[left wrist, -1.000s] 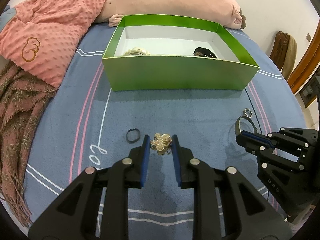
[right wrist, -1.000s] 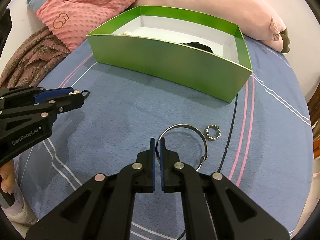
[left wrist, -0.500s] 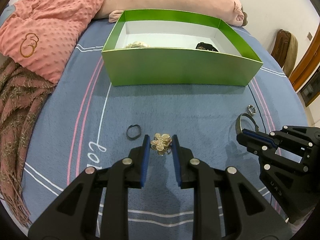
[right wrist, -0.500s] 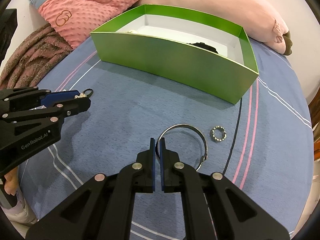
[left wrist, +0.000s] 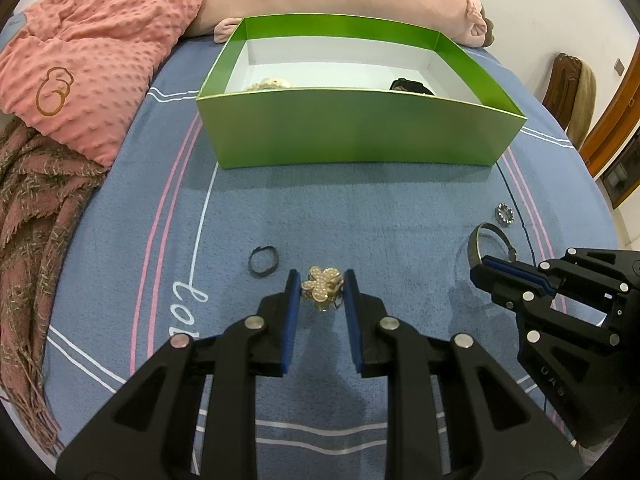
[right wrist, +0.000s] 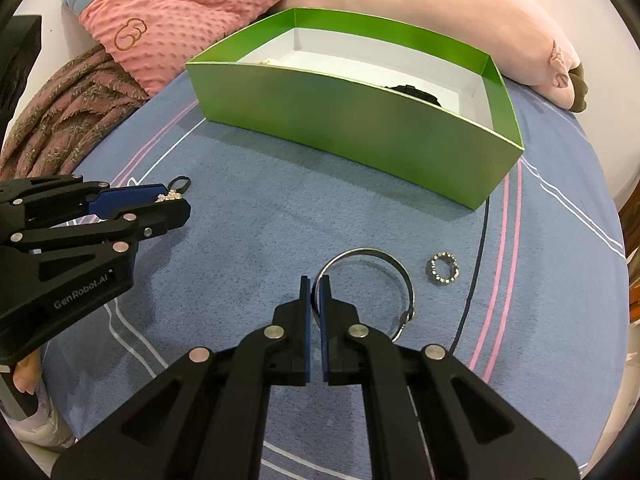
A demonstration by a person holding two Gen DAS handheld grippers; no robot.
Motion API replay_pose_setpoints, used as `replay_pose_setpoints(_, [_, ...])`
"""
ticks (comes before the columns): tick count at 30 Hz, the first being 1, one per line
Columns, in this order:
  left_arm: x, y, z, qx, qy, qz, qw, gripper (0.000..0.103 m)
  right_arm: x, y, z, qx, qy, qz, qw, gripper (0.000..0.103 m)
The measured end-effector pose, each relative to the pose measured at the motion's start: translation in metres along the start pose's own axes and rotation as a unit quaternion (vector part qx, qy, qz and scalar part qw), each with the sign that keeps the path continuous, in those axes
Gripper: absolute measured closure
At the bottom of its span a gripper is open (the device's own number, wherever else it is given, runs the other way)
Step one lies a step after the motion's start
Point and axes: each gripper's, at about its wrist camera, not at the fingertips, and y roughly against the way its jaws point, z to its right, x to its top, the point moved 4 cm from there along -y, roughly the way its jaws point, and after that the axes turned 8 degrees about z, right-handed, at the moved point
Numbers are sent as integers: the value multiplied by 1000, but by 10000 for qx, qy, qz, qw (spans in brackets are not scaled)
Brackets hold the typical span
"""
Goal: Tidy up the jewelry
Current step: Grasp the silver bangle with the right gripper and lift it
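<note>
My left claw (left wrist: pixel 319 285) grips the pearl brooch (left wrist: pixel 322 287), my right claw (right wrist: pixel 315 289) the bangle (right wrist: pixel 370 255); 2 pieces already in the green box (left wrist: pixel 352 128), 2 rings remain outside.

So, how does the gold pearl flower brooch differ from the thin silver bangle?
The gold pearl flower brooch is small, solid and studded with pearls; the thin silver bangle is a wide, plain, open hoop. The brooch sits between the left tongs; the bangle's rim is pinched by the right tongs. Both are gripped over the blue bedsheet, outside the green box.
</note>
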Motion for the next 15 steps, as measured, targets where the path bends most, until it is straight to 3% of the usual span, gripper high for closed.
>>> replay_pose_setpoints(15, [0,-1,2,2,-15,-6,10000,81,0,-1,0,28,-2,-15,10000,100])
